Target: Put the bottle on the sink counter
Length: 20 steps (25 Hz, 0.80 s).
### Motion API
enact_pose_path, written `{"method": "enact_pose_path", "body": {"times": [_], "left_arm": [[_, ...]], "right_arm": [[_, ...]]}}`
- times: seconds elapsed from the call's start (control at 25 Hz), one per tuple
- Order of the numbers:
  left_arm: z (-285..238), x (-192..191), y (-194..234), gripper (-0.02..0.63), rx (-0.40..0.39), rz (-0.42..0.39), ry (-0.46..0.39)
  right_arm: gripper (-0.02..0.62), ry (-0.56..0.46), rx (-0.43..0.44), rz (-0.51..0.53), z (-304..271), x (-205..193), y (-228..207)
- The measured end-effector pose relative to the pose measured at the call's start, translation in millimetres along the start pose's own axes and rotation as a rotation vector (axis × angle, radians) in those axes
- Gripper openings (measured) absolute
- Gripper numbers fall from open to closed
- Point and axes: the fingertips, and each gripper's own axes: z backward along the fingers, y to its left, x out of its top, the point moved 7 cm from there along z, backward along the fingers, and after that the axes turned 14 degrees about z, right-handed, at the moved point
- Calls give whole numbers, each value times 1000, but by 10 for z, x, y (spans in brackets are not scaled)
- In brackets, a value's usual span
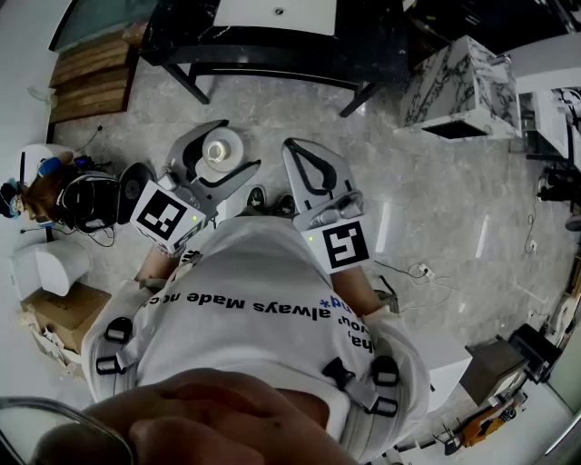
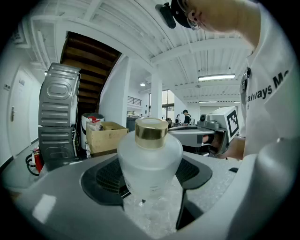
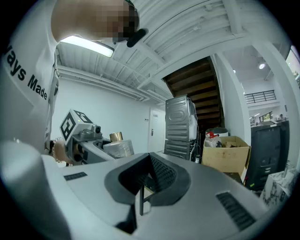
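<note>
Above the floor, the bottle was gripped between the wide jaws of the left gripper, gold cap up. Just beside it, the right gripper was closed and empty. A box and a washer were seen farther off.

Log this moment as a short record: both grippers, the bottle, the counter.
left gripper: shut on the bottle, carried above the floor
bottle: frosted body, gold cap, upright between the jaws
right gripper: shut, nothing between its jaws
sink counter: dark top with what looks like a white basin, ahead of the person
task state: bottle not yet on the counter
</note>
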Motion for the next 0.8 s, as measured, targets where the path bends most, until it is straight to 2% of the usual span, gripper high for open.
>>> {"method": "enact_pose_path", "body": {"times": [0.44, 0.8], "left_arm": [[155, -20, 18, 334, 2, -9, -3], [478, -48, 305, 334, 8, -2, -15]], "right_arm": [[6, -29, -5, -3, -60, 90, 157], [6, -46, 3, -10, -403, 172, 429]]}}
